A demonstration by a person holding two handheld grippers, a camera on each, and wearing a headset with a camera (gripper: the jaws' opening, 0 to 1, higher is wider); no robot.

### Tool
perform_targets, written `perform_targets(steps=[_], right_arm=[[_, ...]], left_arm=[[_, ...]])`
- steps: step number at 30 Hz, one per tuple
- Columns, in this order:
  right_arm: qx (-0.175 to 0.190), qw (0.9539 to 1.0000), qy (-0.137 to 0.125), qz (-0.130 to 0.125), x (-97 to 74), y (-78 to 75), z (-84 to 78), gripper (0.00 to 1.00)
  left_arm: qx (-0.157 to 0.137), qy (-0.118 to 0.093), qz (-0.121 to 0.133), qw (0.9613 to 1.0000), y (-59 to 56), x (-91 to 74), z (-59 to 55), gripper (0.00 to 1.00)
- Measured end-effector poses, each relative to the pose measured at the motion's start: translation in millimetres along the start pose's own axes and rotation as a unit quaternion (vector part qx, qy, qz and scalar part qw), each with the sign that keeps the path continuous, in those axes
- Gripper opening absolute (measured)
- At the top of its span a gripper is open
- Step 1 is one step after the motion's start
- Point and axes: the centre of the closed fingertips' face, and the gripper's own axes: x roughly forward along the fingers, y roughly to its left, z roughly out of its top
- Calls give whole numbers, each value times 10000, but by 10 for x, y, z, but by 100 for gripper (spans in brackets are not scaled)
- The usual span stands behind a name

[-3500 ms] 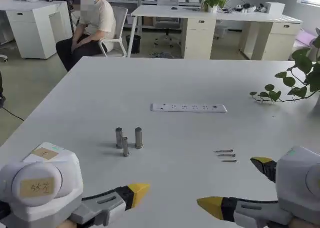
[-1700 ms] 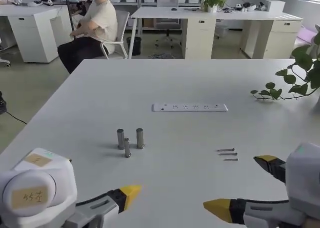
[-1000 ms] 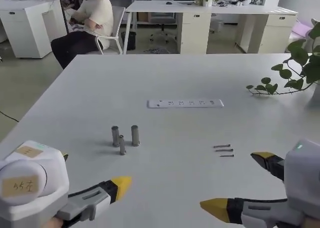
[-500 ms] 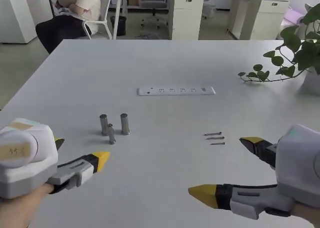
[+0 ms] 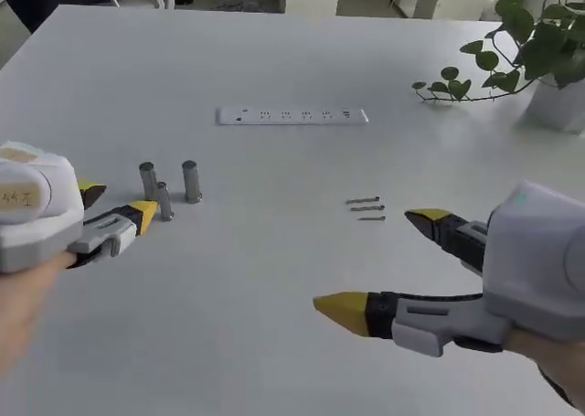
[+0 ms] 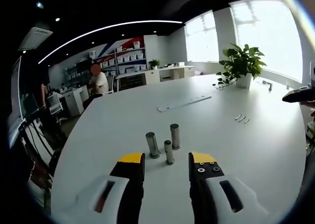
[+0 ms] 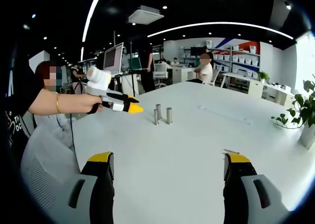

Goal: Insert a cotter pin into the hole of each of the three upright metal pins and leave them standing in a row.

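Cotter pins [image 5: 366,209], three of them, lie flat and parallel on the tabletop [image 5: 274,288], stacked side by side, none yet fitted. They sit just off the tip of the farther jaw of the right gripper [image 5: 379,261], whose jaws are spread wide with nothing between them. Their long axes run roughly across that jaw's tip and point toward the metal pins [image 5: 166,189].

The three metal pins stand upright in a tight triangle, not a row, with the shortest one nearest the left gripper [image 5: 117,204]. In the left gripper view those jaws are parted and empty. The short pin [image 6: 169,152] stands straight ahead on the centreline of the gap, just beyond the tips, and the two taller pins stand behind it.

By this layout the right gripper is much the nearer to the cotter pins and the left to the metal pins, with the two groups well apart. Picking up a cotter pin likely means swinging the right jaws over so that they close across its thin shaft. A power strip [image 5: 292,115] lies well beyond both.
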Motion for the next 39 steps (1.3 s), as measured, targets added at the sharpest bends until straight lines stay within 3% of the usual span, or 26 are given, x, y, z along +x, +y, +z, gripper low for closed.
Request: perform_targets(steps=[11, 17, 28, 39], right_arm=[[60, 10000, 52, 2, 46, -5, -28, 90], [80, 9999, 110, 51, 63, -7, -56, 88], [39, 9998, 176, 70, 101, -34, -89, 87], [64, 9998, 203, 58, 154, -55, -94, 86]], left_arm=[[3, 241, -195, 9995, 29, 377, -191, 27], [146, 304, -290, 9990, 23, 522, -245, 23], [241, 271, -405, 9985, -1, 703, -233, 16], [170, 331, -460, 9982, 4, 768, -273, 8]])
